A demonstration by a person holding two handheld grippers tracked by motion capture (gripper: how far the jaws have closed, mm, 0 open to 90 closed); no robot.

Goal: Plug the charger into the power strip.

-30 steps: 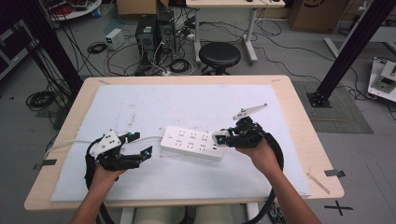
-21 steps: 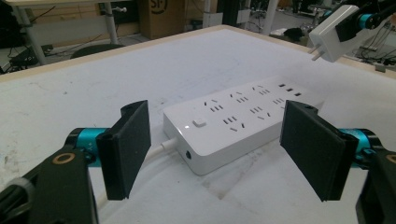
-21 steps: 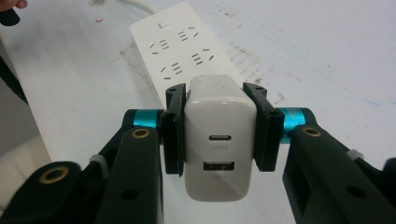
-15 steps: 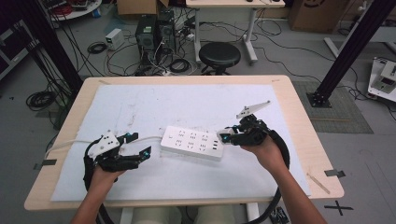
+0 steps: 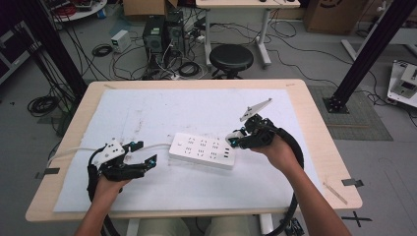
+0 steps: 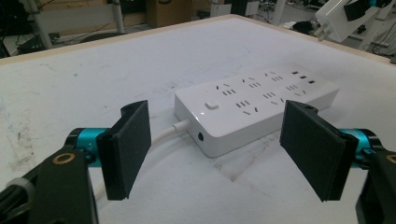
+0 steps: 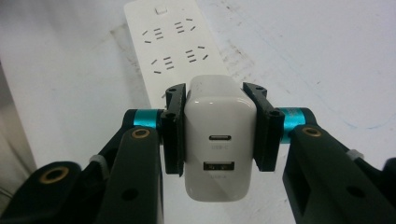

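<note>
While right tongs (image 7: 217,135) clamp unlabelled white charger (image 7: 217,154), power strip (image 7: 173,42) below.

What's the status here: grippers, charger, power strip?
Right gripper shut on white USB charger, above the power strip. Left gripper open, empty, facing strip's cord end. Nothing in the way.

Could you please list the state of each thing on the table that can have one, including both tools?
Power strip: flat on the table, sockets up, nothing plugged in.
Charger: clamped in the right tool, lifted above the strip.
Right tool: shut on the charger.
Left tool: open, holding nothing, pointed at the strip's cable end.
</note>
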